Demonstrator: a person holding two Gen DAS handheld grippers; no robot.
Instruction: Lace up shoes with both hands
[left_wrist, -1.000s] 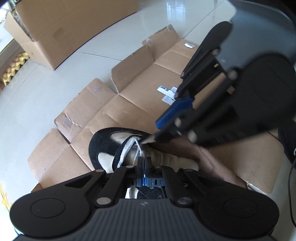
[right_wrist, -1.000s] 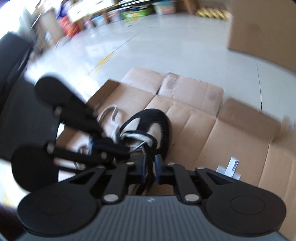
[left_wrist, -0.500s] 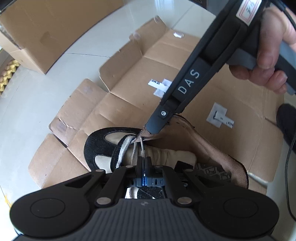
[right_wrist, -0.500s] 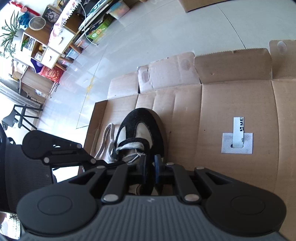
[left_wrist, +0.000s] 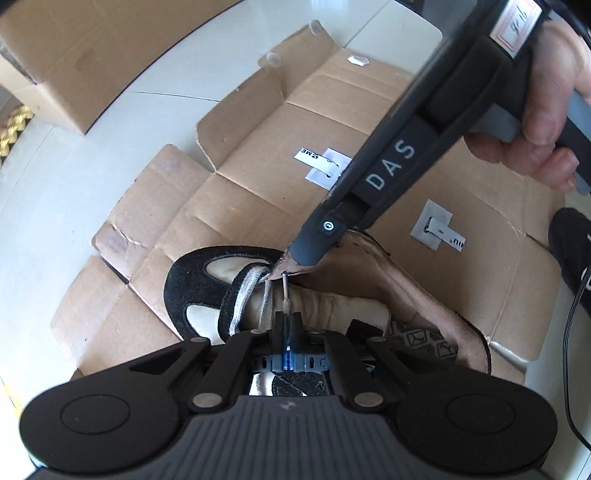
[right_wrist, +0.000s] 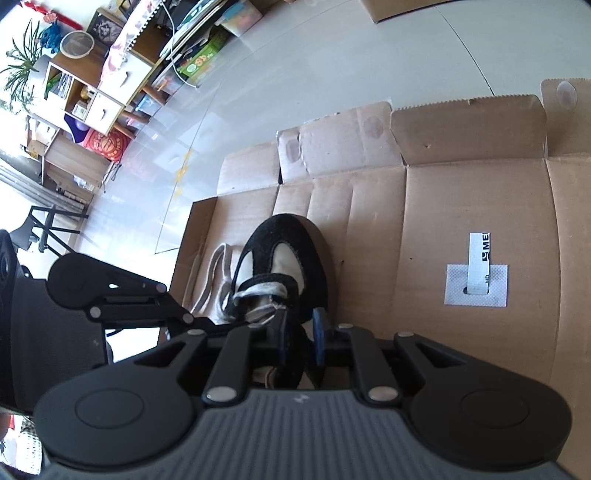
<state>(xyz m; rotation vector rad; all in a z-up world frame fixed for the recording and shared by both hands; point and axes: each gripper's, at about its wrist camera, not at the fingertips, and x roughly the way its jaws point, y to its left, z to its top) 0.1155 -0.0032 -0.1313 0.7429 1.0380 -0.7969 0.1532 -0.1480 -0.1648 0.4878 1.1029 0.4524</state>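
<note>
**Two claws work on one shoe**

A big flat sheet of cardboard (left_wrist: 258, 177) lies on the shiny floor (right_wrist: 314, 66). It spreads out ahead of both claws and under them.

The shoe (left_wrist: 207, 273) sits on the cardboard, right in front of the left claw and just under it. It is black with cream patches. Its toe points away from the claw. In the right claw's view the shoe (right_wrist: 284, 251) is also straight ahead and low, with its toe pointing away.

The right claw (left_wrist: 295, 258) comes down from the upper right in the left claw's view. A hand (left_wrist: 546, 110) holds its handle. Its tip presses on the brown edge flap (left_wrist: 369, 254) of the shoe, beside the lace hole. In its own view the right claw (right_wrist: 301, 332) has its two fingers a little apart, with part of the shoe between them. I cannot tell if it is holding anything.

The left claw (left_wrist: 287, 321) is squeezed tight on the thin hard tip (left_wrist: 286, 295) of the lace. The tip stands up from the fingers toward the flap.

The grey lace (left_wrist: 243, 295) crosses the shoe just ahead and to the left of the left claw. More loose lace (right_wrist: 210, 280) lies on the cardboard, to the left of the shoe in the right claw's view.

Two white stickers (left_wrist: 325, 162) sit far ahead on the cardboard.
</note>
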